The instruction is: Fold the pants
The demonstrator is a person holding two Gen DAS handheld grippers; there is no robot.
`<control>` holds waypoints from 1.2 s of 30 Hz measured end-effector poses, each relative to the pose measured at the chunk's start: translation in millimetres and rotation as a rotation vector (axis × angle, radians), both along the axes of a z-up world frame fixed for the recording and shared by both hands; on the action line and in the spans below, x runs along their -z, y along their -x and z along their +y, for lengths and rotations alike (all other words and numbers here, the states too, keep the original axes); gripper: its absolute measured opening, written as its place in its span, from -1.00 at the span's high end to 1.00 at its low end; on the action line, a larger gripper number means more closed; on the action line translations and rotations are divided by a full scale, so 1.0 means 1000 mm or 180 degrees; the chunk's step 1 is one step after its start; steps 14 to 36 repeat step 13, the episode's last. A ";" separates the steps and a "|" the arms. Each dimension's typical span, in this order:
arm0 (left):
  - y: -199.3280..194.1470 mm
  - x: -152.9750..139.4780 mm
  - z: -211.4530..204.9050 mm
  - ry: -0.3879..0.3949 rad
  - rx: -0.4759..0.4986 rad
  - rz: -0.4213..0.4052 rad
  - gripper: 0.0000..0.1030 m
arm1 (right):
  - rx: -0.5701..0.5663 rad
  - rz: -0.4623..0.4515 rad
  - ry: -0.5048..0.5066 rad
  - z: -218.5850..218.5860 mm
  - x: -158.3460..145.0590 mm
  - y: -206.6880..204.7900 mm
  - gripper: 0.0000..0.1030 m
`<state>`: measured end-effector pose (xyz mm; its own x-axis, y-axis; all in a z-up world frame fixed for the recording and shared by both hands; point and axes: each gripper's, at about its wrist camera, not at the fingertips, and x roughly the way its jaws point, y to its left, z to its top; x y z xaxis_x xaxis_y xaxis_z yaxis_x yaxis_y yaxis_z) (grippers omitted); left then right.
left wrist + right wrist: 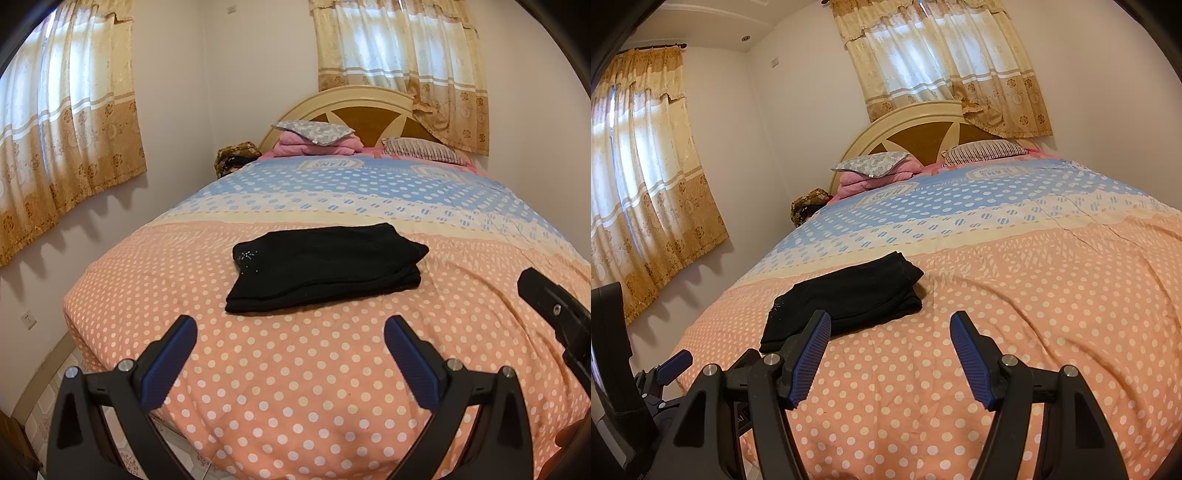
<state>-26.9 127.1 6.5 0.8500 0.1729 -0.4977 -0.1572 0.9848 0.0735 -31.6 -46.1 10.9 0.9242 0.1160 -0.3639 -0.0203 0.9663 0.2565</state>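
Observation:
Black pants [325, 267] lie folded into a thick rectangle on the pink polka-dot bedspread [295, 369]. They also show in the right wrist view [849, 299], left of centre. My left gripper [290, 328] is open and empty, held above the bedspread a little short of the pants. My right gripper [890, 321] is open and empty, just short of the pants' near right corner. Its body shows at the right edge of the left wrist view [557, 306]. The left gripper's blue pad shows at the lower left of the right wrist view [677, 363].
The bed has a cream and brown headboard [354, 110], a grey pillow on pink bedding [314, 134] and a striped pillow [421, 149]. Curtained windows [62, 122] are on the left and back walls. Tiled floor [40, 402] lies left of the bed.

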 end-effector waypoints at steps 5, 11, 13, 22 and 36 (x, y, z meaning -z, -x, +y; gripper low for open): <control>-0.002 -0.002 0.001 0.0020 0.0021 -0.0033 -1.00 | 0.0007 0.0007 0.0002 0.001 0.000 0.000 -0.34; -0.003 -0.001 0.003 0.0130 0.0112 -0.0008 -1.00 | 0.0018 0.0043 -0.0006 0.002 0.001 0.000 -0.34; -0.003 -0.002 0.001 0.0090 0.0119 -0.0027 -1.00 | 0.0013 0.0041 -0.0001 0.002 0.000 0.001 -0.34; -0.003 -0.002 0.001 0.0090 0.0119 -0.0027 -1.00 | 0.0013 0.0041 -0.0001 0.002 0.000 0.001 -0.34; -0.003 -0.002 0.001 0.0090 0.0119 -0.0027 -1.00 | 0.0013 0.0041 -0.0001 0.002 0.000 0.001 -0.34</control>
